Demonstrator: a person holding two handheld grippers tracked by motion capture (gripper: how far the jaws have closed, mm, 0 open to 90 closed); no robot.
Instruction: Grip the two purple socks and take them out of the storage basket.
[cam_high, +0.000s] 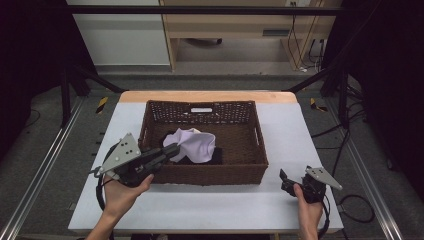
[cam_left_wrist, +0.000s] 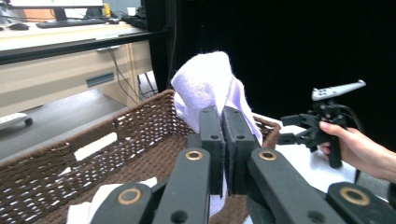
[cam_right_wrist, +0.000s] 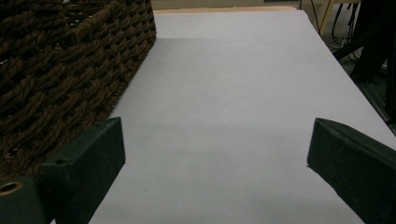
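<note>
Left claw (cam_left_wrist: 223, 140) clamped on lavender towel (cam_left_wrist: 205, 84), lifted above wicker basket (cam_high: 150, 127). Right claw (cam_right_wrist: 215, 154) gaping wide over white tabletop (cam_right_wrist: 224, 79). No readable writing anywhere.

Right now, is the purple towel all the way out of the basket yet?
Not yet. Done: the left gripper has its jaws shut on the lavender towel and holds it up. In hand: the towel hangs over the wicker basket, inside its rim. Left: clearing the rim and setting it on the table, probably. The right gripper waits open beside the basket.
</note>
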